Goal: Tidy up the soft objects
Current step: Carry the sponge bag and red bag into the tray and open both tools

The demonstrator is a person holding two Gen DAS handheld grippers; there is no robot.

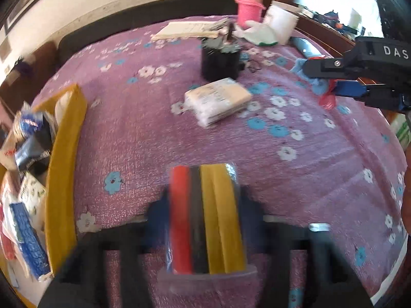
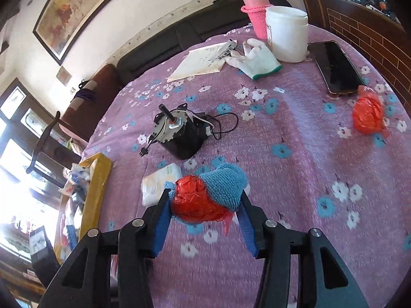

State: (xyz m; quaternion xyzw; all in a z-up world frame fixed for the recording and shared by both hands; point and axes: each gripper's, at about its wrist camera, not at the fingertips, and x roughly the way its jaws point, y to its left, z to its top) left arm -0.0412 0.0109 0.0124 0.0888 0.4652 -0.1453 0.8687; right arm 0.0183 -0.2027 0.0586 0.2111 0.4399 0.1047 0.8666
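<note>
Currently, the sorting is judged to be partly done: several soft packets are already seen inside the yellow box (image 1: 64, 169) at the left edge of the purple flowered tablecloth (image 1: 143, 138), while a white wrapped packet (image 1: 218, 101), a second red plastic ball (image 2: 367, 115) near the phone (image 2: 336, 68) and a white glove (image 2: 257, 57) are left lying on the cloth. A clear pack of red, black and yellow cloths (image 1: 206, 220) is held clamped between the blue pads of the left gripper (image 1: 203, 218), raised above the cloth and pointed towards the far side of the table, with the box well off to its left. A red plastic ball (image 2: 196, 201) half wrapped in a blue knitted cloth (image 2: 226, 186) is pinched by the right gripper (image 2: 204, 205), whose jaws are closed against both sides of the bundle; it is carried above the cloth, just in front of the white packet and the black motor (image 2: 179, 136). Hard items, including the motor, a white tub (image 2: 286, 33) and a pink bottle (image 2: 254, 12), are noted as not part of the job. Both held bundles are judged not yet placed in the box.
</note>
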